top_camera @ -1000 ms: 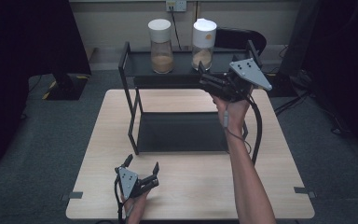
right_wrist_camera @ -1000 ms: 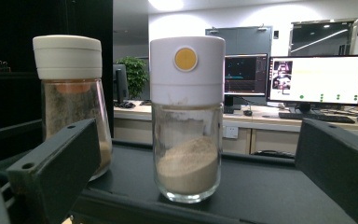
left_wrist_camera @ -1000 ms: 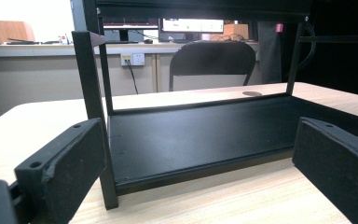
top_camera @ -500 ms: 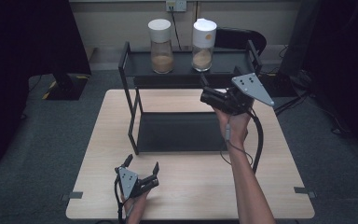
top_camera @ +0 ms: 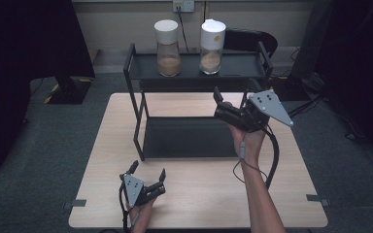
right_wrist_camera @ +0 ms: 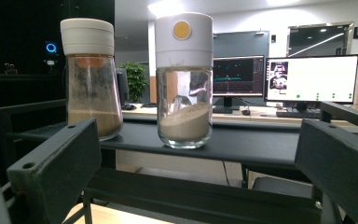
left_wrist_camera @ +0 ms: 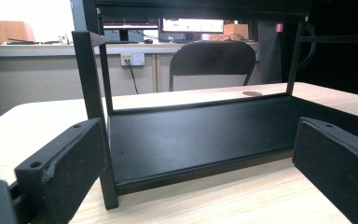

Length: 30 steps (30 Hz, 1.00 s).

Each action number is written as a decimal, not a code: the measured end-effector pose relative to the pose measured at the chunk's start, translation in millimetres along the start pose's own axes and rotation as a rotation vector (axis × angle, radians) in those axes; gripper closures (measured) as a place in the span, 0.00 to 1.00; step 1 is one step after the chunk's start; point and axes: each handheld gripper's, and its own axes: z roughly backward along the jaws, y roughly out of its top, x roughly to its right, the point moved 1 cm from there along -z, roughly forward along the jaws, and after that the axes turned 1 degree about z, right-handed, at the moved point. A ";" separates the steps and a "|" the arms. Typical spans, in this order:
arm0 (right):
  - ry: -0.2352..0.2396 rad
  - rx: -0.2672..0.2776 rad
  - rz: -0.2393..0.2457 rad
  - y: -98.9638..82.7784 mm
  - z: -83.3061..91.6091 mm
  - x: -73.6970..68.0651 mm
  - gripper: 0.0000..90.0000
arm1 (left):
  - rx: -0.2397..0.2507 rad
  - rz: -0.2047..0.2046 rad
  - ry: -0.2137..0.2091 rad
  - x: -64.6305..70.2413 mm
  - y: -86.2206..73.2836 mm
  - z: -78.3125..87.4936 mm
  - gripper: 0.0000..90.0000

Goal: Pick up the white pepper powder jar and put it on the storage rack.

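Observation:
A black two-tier rack (top_camera: 137, 97) stands on the wooden table (top_camera: 209, 194). Its upper shelf (top_camera: 189, 72) carries two white-lidded glass jars. The left jar (top_camera: 167, 48) (right_wrist_camera: 91, 79) holds brown powder. The right jar (top_camera: 211, 46) (right_wrist_camera: 184, 79) holds pale powder and has an orange dot on its lid. My right gripper (top_camera: 217, 104) (right_wrist_camera: 198, 128) hovers open by the rack's right front post, below the upper shelf and aimed at the jars. My left gripper (top_camera: 149, 170) (left_wrist_camera: 198, 126) rests open near the table's front edge, facing the bare lower shelf (left_wrist_camera: 200, 135) (top_camera: 189, 138).
A rack post (left_wrist_camera: 91, 93) rises just ahead of the left gripper's left jaw. A dark chair (left_wrist_camera: 212, 63) stands behind the table, under a wall socket (top_camera: 184, 6). Monitors (right_wrist_camera: 312, 79) glow beyond the jars. A black cable (top_camera: 273, 155) trails from the right gripper.
The right gripper has drawn back from the upper shelf and the right jar, toward the person and lower. The left gripper has stayed put.

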 end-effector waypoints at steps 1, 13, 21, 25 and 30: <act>0.000 0.003 -0.002 -1.5 1.9 0.4 0.00 | 0.000 0.000 0.000 0.0 0.0 0.0 0.02; -0.010 0.001 -0.007 -15.2 22.2 0.7 0.00 | 0.001 -0.001 -0.001 -0.1 -0.1 0.0 0.02; -0.026 0.001 -0.001 -28.1 35.2 1.6 0.00 | 0.001 0.000 0.000 0.0 -0.1 0.0 0.02; -0.028 0.006 -0.003 -33.0 41.3 2.8 0.00 | 0.000 0.001 0.001 0.1 -0.1 0.0 0.02; -0.027 0.007 -0.010 -39.3 48.6 4.5 0.00 | 0.001 0.001 0.001 0.2 -0.1 0.0 0.02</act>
